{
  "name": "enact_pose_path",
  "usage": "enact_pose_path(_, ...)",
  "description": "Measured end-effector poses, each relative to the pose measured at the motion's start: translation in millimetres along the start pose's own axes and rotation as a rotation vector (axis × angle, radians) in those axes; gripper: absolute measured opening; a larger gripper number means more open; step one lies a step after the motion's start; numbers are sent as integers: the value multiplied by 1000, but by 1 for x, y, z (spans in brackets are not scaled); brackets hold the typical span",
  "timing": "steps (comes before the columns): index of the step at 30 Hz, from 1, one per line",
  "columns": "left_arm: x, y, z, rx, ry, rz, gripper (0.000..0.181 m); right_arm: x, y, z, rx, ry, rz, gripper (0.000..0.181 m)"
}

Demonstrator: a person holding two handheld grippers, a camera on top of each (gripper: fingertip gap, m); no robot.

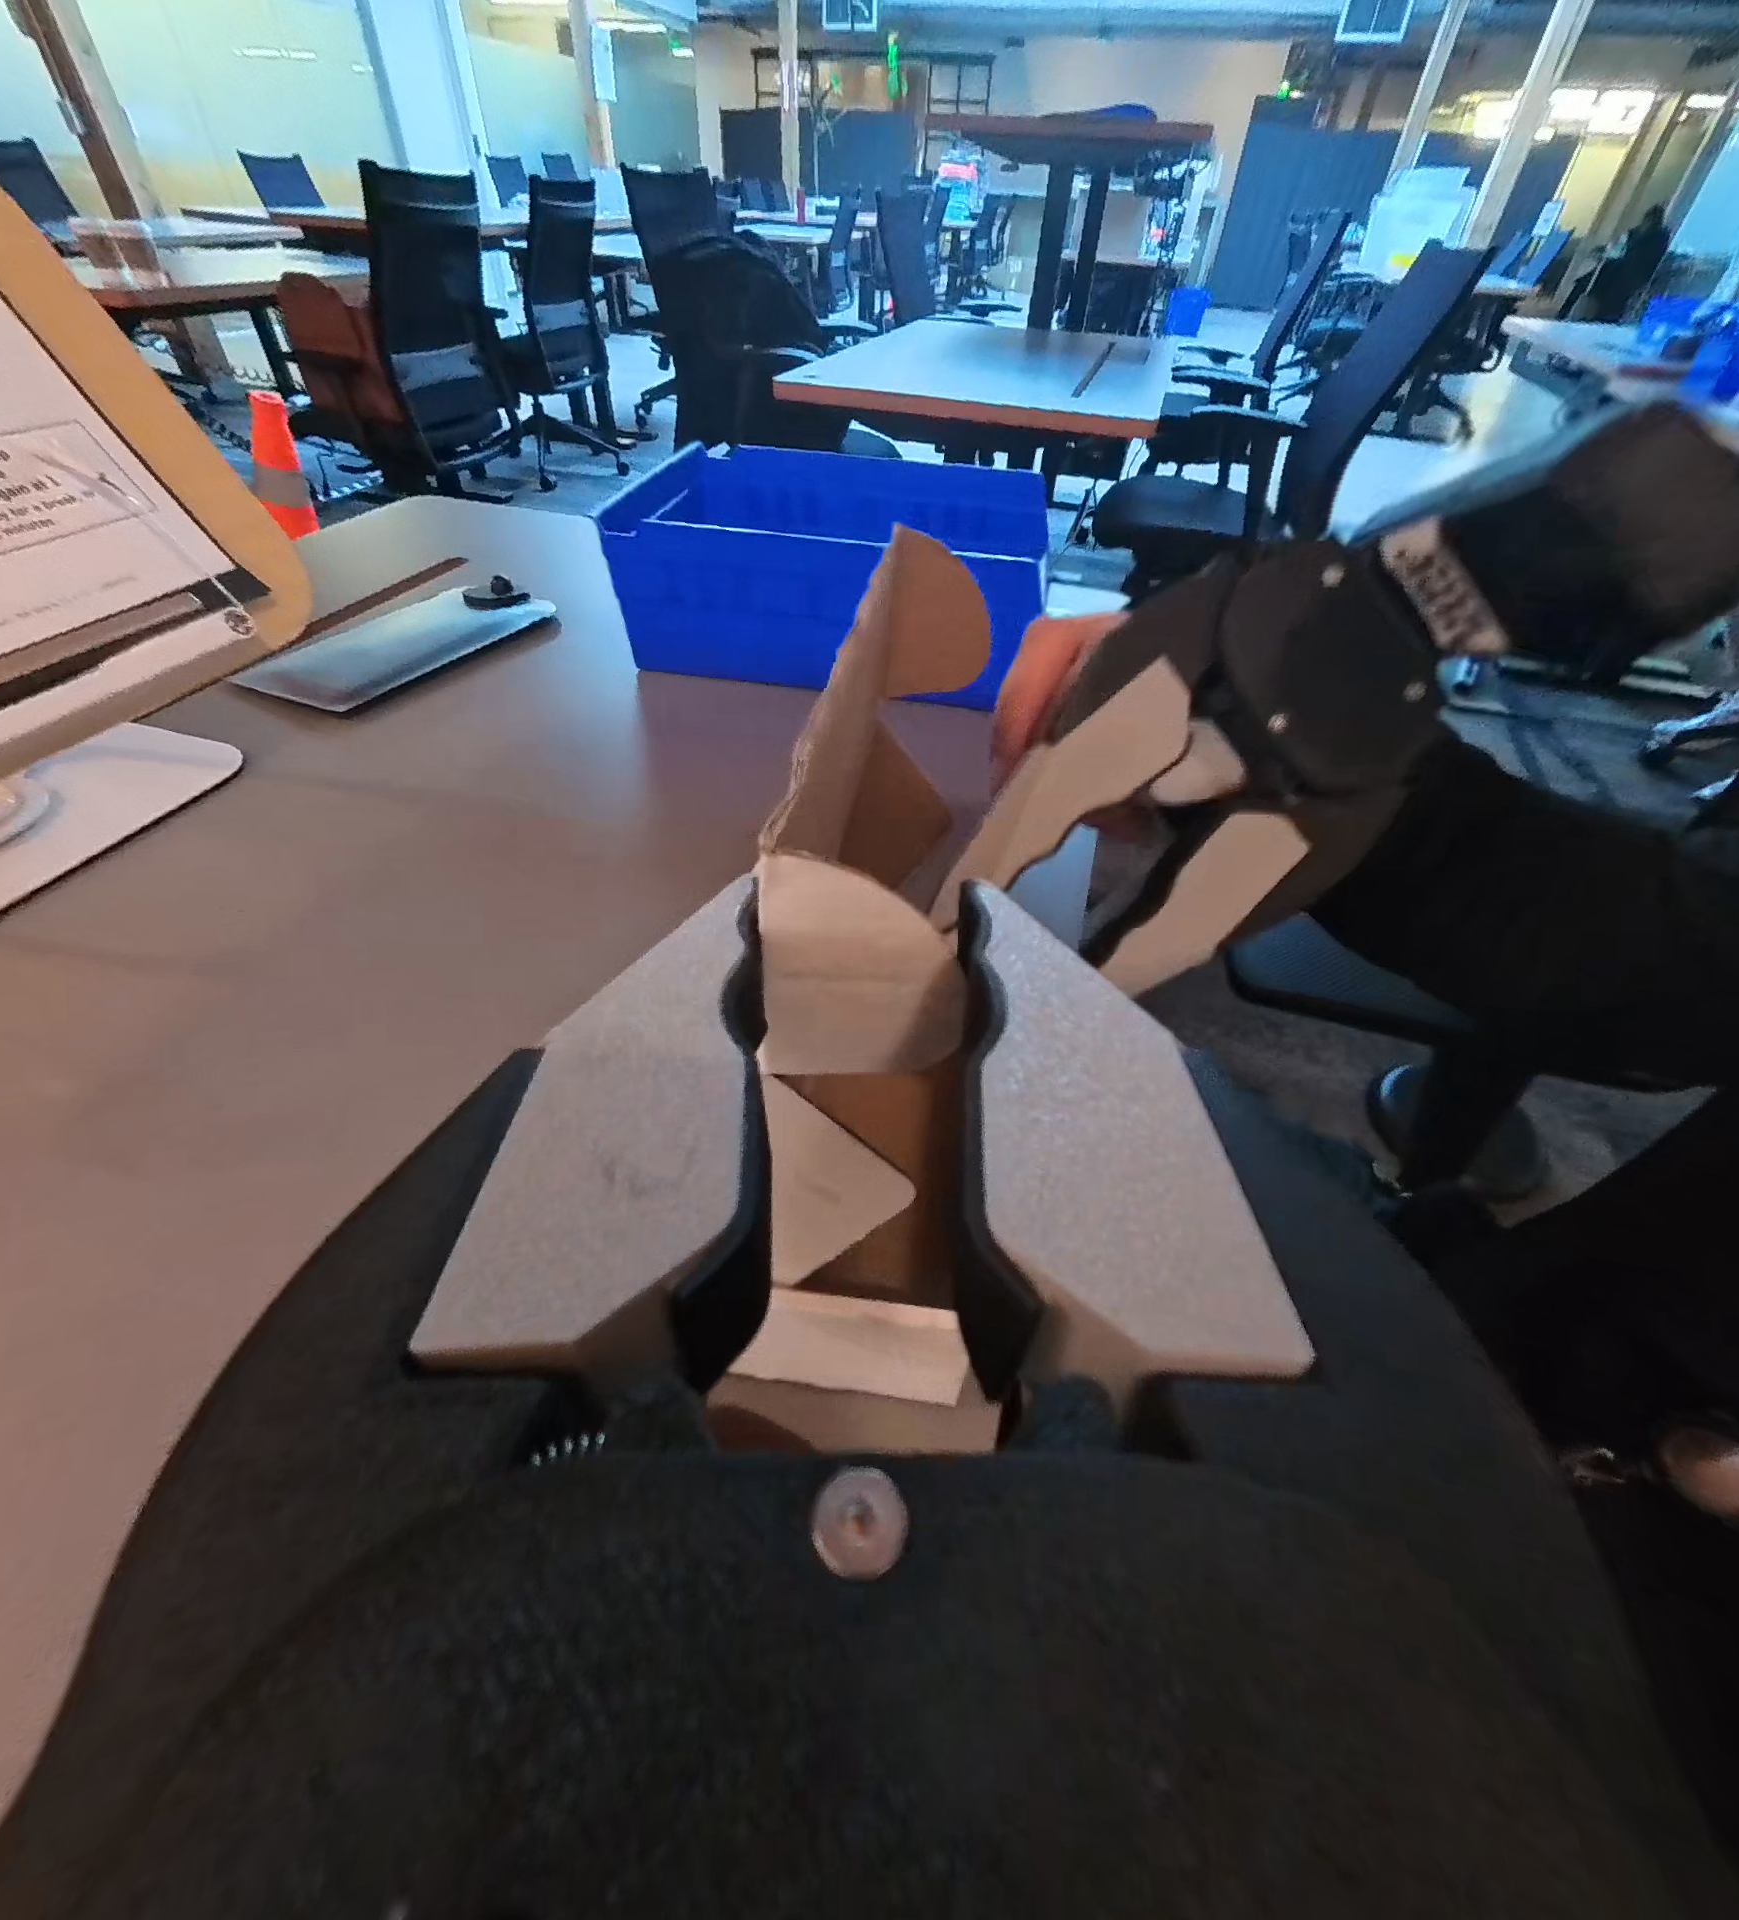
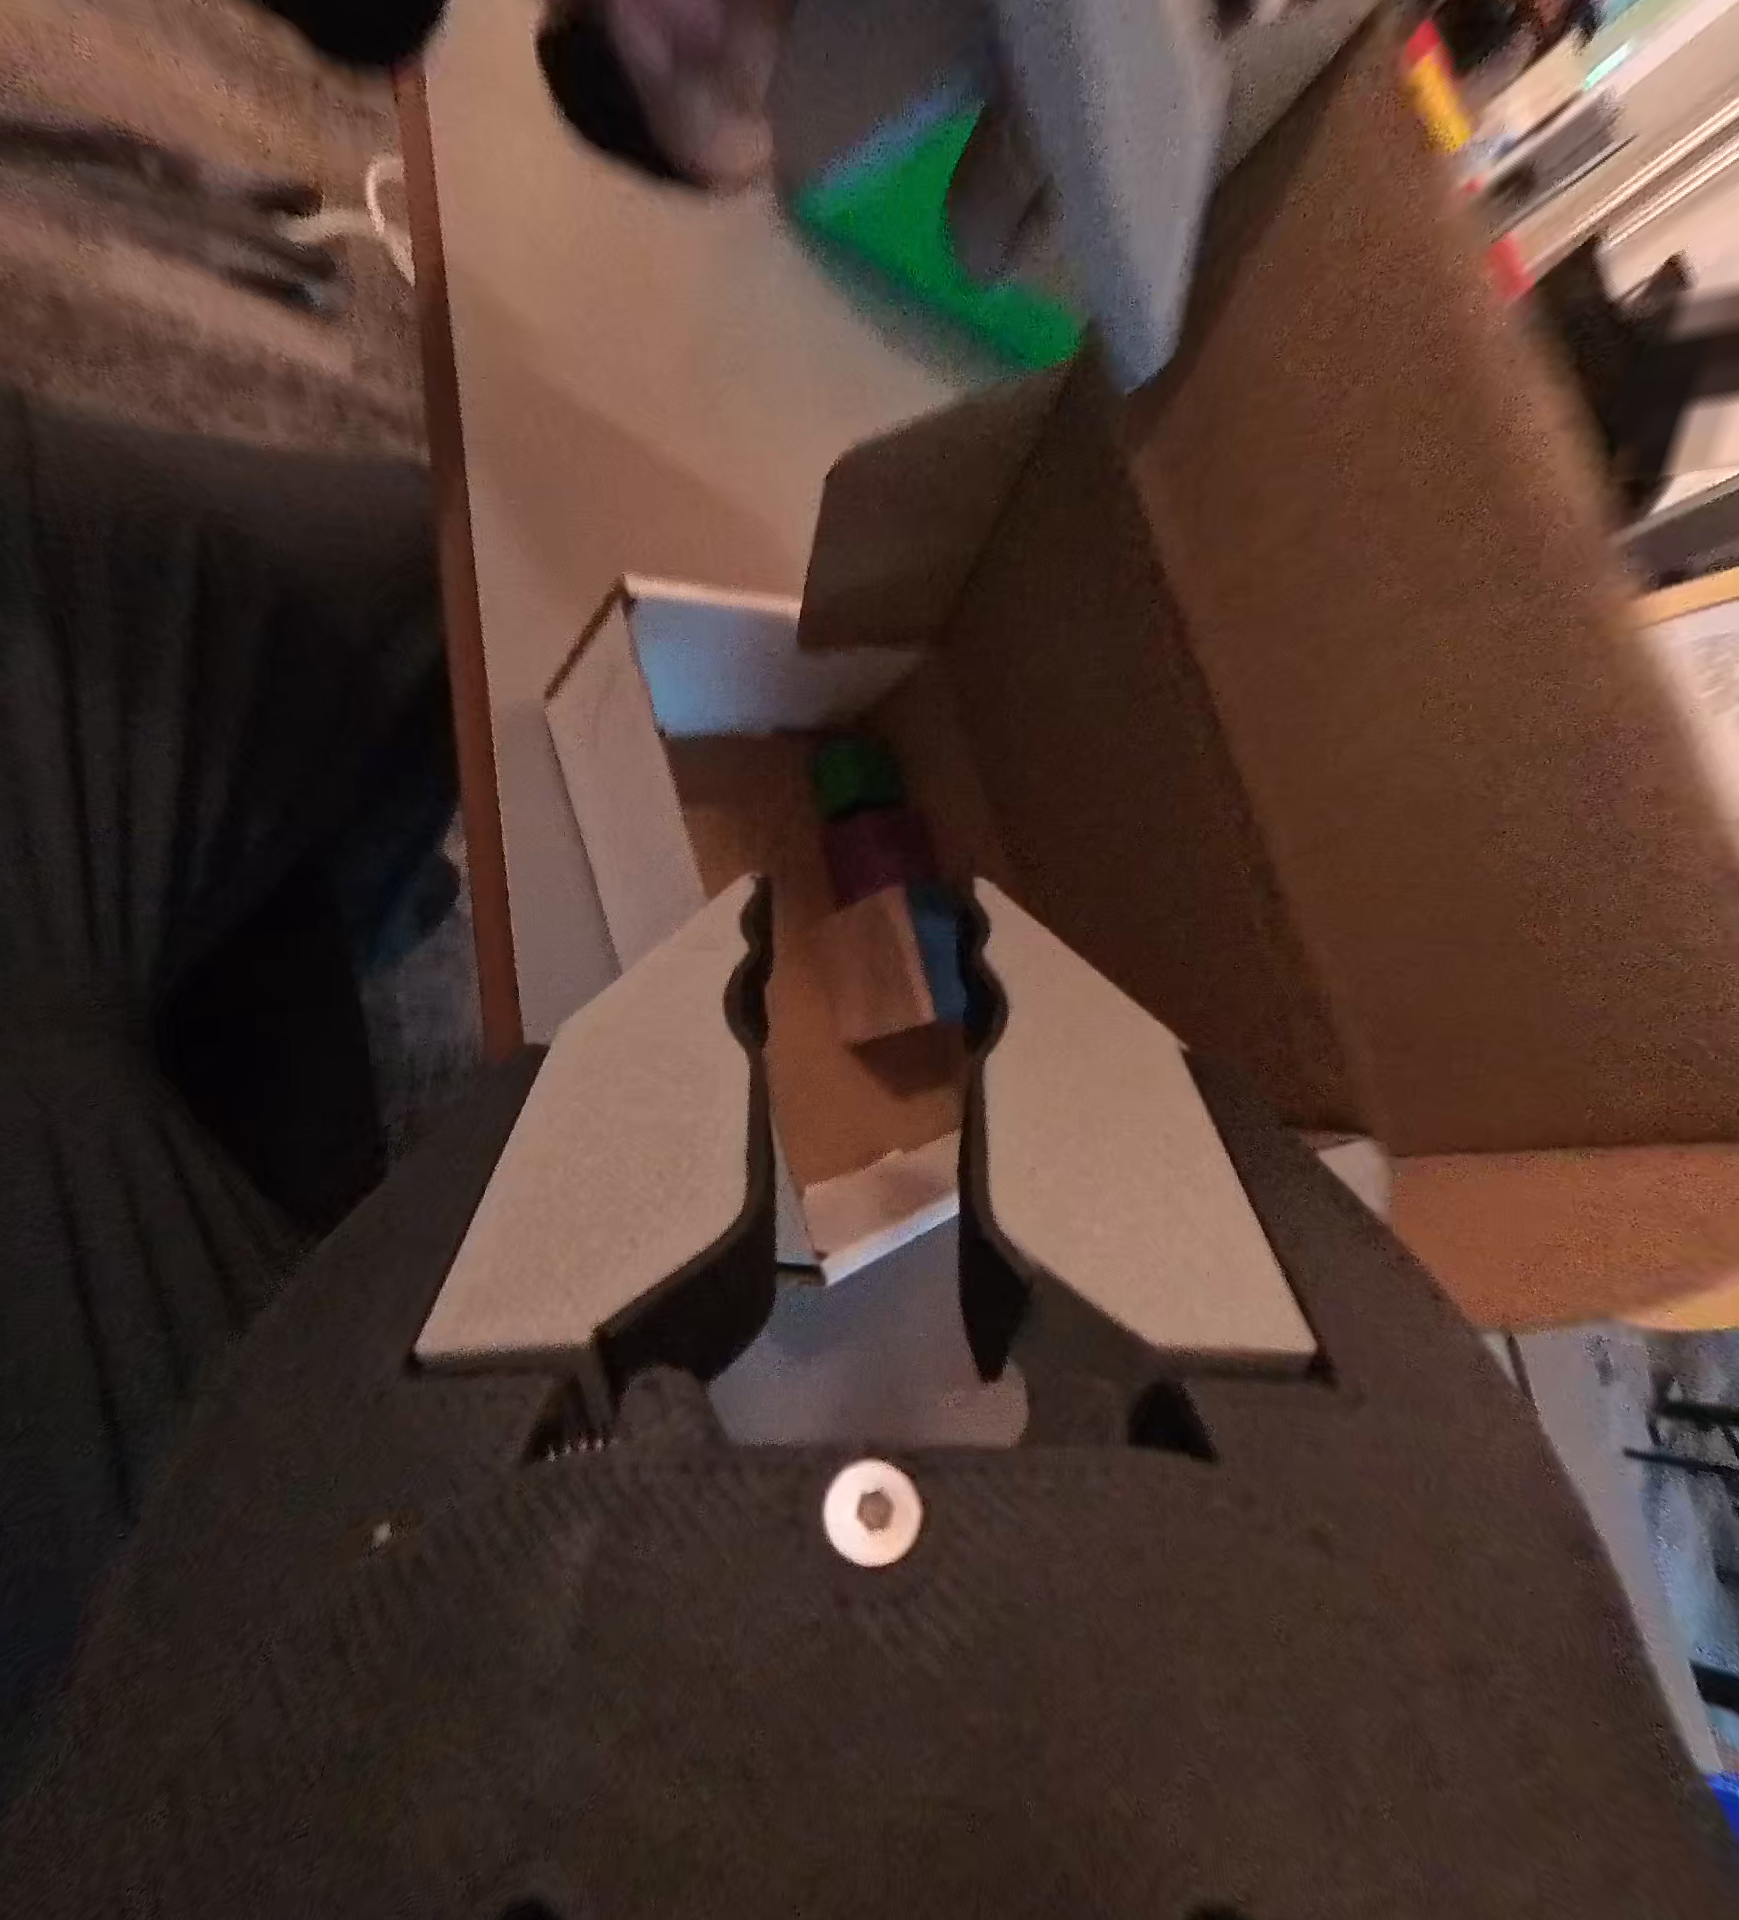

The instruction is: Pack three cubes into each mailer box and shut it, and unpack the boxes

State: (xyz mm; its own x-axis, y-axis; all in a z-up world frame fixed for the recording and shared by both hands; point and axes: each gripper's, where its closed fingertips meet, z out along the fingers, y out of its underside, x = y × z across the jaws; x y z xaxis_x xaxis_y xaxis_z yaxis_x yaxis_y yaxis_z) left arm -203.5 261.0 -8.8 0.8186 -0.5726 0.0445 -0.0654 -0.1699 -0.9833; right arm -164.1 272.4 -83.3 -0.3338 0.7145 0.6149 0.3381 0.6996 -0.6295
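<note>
White-and-brown mailer box (image 2: 1364, 727), green cube (image 2: 849, 774), purple cube (image 2: 880, 857), blue bin (image 1: 823, 561)

Count from my tongs: one open mailer box (image 2: 1208, 727), four cubes (image 2: 880, 862) inside, one blue bin (image 1: 823, 561), one orange cone (image 1: 278, 457).

Brown-grey tabletop (image 1: 345, 935), smooth, with a rounded far-left corner and a thin orange-brown edge band showing in the right wrist view. Toward the far edge, a blue plastic bin (image 1: 823, 566), open-topped. Left of the bin, near the far-left corner, a flat grey pouch (image 1: 397, 644) with a small dark knob on top. Along the left edge, a white stand base (image 1: 65, 800) bearing a tilted sheet holder (image 1: 44, 478) with a tan rim. Near the right edge, a white mailer box (image 2: 636, 727), lid open, brown inside, resting on the surface.
</note>
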Motion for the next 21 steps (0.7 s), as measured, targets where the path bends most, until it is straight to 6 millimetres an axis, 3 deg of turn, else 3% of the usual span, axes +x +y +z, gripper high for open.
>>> enact_pose_path(2, 0, -3, -1, 13, -9, -10, 35, -9, 15, 10, -74, -40, -10, 37)
enact_pose_path(8, -15, -10, -8, 68, -70, -16, 35, -25, 21, 14, -75, -157, 39, 5)
enact_pose_path(12, -46, -13, -19, 160, -145, -99, 36, -25, 23, 14, -85, -153, 47, 0)
enact_pose_path(21, -109, 16, -36, 197, -285, -267, 20, -25, 22, 14, -80, -162, 54, 0)
